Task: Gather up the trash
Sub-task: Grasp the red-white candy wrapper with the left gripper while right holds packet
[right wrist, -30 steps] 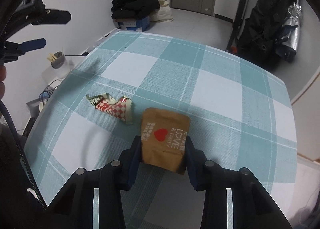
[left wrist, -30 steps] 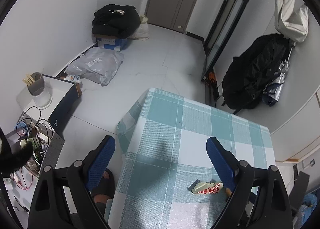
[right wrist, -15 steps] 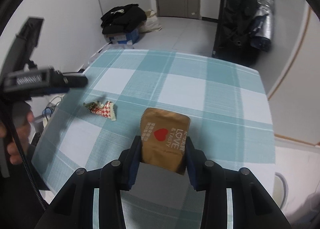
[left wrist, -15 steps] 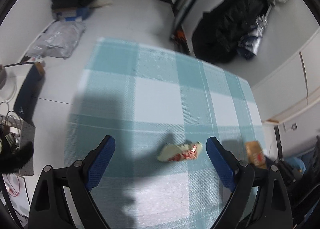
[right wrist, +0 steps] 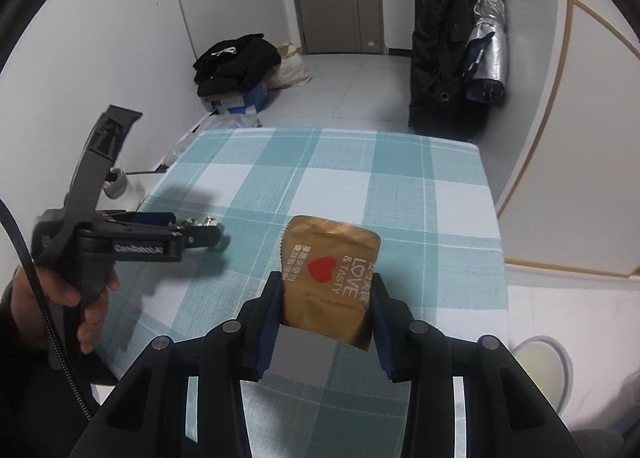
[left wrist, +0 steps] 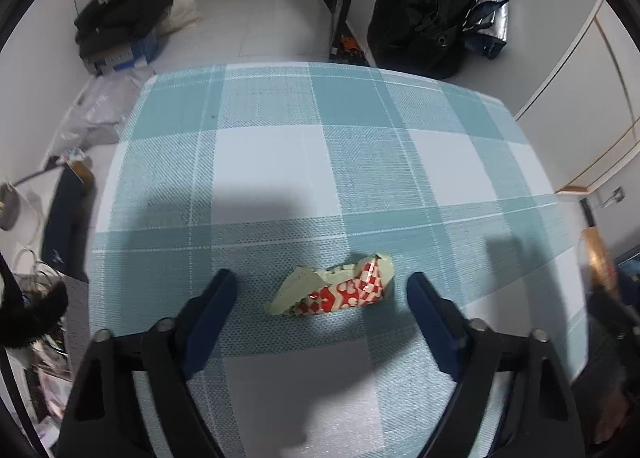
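Observation:
A crumpled red-and-white wrapper (left wrist: 338,290) lies on the teal checked tablecloth (left wrist: 280,161). My left gripper (left wrist: 322,288) is open, low over the table, with the wrapper between its blue fingers (left wrist: 212,306). In the right wrist view the left gripper (right wrist: 200,234) covers most of the wrapper (right wrist: 198,222). My right gripper (right wrist: 326,302) is shut on a brown snack pouch (right wrist: 330,278) with a red heart, held above the table's near right part. The pouch also shows blurred at the right edge of the left wrist view (left wrist: 598,258).
A black coat and a folded silver umbrella (right wrist: 486,53) hang past the table's far right corner. A blue box with black clothes (left wrist: 120,29) and plastic bags sit on the floor at far left. A side shelf with cables (left wrist: 32,298) stands left of the table.
My left gripper has swung right over the table and dropped down around the wrapper. My right gripper has lifted and drawn back with the pouch still in it.

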A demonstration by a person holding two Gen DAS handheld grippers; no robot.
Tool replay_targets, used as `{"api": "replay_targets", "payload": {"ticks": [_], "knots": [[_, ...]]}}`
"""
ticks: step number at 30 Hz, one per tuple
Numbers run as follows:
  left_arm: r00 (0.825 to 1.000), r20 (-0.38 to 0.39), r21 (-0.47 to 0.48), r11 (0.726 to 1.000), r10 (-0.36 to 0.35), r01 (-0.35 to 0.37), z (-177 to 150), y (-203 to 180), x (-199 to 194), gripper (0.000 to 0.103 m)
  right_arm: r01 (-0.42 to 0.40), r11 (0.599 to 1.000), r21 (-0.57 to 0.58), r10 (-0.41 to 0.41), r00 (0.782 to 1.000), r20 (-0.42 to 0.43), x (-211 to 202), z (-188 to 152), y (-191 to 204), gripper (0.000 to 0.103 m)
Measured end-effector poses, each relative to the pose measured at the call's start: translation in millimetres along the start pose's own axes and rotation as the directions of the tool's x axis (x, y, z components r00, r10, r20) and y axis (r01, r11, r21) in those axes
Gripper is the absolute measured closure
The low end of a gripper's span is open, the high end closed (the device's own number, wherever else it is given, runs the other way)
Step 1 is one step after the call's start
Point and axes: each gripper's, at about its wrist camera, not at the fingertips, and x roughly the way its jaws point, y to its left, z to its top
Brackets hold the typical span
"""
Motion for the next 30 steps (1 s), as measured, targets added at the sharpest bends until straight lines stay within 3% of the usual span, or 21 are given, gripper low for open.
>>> {"api": "replay_targets", "payload": {"ticks": [2,6,9,15,19,30], "knots": [[0.999,0.013,0.013,0.999,0.032,-0.032,-2,-1,-1,0.039,-0.001,1.0,0.005,0.001,1.0,0.006,-3,-2,-2,0.064],[0.999,0.032,0.036,0.999,0.008,-0.009,-7,-4,-4,0.061,-0.008,1.0,0.013,0.008,1.0,0.011,-8,-5,-4,0.064],[0.999,0.036,0.042,0.999,0.01,-0.012,-8,-5,-3,0.062,-0.01,1.0,0.015,0.01,1.0,0.021,-12,-6,-5,0.064],[0.999,0.03,0.007,0.999,-0.033,0.033,-1,-2,-2,0.074,-0.017,1.0,0.024,0.016,0.999,0.05,-25,-3,-8,0.063],[1.0,0.029,0.065,0.998,-0.01,0.008,-3,-12,-4,0.082,-0.018,1.0,0.025,0.016,0.997,0.075,-37,0,-12,0.064],[1.0,-0.017,0.088,0.996,-0.005,0.006,-4,-17,-6,0.087,-0.025,0.998,0.051,0.018,0.991,0.135,-65,2,-27,0.063]]}}
